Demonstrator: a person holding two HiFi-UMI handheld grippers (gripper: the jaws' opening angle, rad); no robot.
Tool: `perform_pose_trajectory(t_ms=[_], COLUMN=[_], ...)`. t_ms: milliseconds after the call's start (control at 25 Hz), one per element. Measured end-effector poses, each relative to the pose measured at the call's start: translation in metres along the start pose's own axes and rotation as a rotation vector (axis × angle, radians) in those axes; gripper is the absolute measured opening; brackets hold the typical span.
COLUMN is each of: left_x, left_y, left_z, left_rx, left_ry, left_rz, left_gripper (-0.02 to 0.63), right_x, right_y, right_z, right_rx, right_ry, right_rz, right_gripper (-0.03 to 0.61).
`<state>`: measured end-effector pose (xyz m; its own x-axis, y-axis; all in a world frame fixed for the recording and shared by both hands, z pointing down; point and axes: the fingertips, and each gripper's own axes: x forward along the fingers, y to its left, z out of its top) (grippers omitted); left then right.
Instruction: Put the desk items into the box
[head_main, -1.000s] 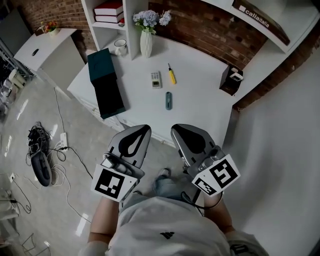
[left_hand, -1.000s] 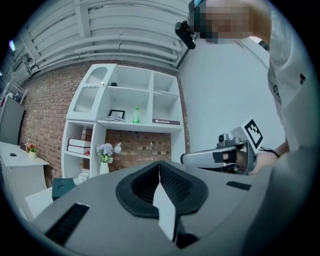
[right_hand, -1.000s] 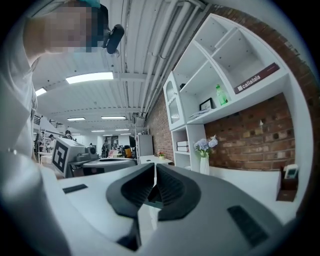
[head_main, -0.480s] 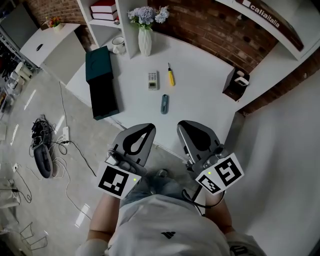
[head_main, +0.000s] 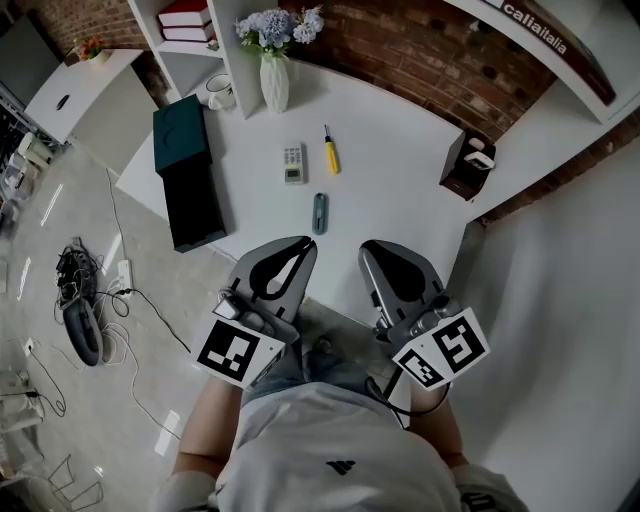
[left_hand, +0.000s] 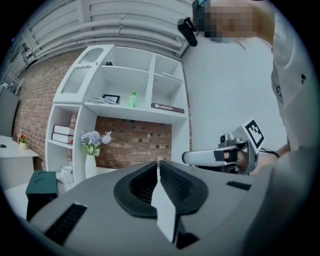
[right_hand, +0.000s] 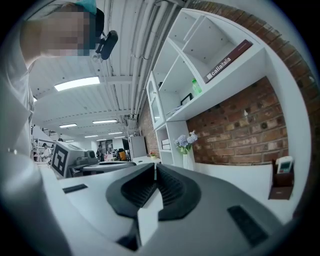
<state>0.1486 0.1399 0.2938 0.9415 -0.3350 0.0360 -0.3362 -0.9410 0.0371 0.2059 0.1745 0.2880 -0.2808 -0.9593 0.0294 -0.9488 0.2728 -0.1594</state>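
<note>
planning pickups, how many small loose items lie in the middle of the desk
3: a remote, a screwdriver just right of it, and a blue tool nearer the desk edge. None seem hidden.

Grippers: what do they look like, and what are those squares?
The left gripper and right gripper are rounded grey shells with black ribbed pads. Each carries a white cube printed with black square markers. The person wears a white shirt.
</note>
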Motion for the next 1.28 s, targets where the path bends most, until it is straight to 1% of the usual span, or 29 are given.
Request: perform_pose_trajectory(t_ms=[240,440,760,920,1120,1280], left_x=[0.019,0.033,0.057,0.069,0.081,0.089], left_y=[0.023,0.058,0.107,0.131,0.154,0.166], left_z=[0.005,0.009,0.008,0.005,-0.001,-0.009], left_rx=[-0.004,-0.001,-0.007,-0.014,-0.021,-0.021], left_ry=[0.004,-0.001,0.027,0.039,0.056,0.071], left_rz=[-0.041,-0.06,-0.106,-0.122,-0.147,-0.168], left_gripper=[0.014,0.014,0.014,0.014,0.014,0.014], right_x=[0.027,0.059,0.111,0.132,0.149,0.16], right_y=[-0.02,-0.033,-0.054,-0.067,-0.083,-0.091], right_z=[0.002,0.002,-0.008,-0.02,-0.044,-0.065], right_rx=[-0.002,0.0,0.019,0.037,0.081,0.107], right_ry=[0.012,0.028,0.058,0.087,0.137,0.183], right_rz=[-0.049,-0.08,-0.132,-0.161,-0.211,-0.243], right_gripper=[0.012,0.012,0.012,0.012,0.018,0.067])
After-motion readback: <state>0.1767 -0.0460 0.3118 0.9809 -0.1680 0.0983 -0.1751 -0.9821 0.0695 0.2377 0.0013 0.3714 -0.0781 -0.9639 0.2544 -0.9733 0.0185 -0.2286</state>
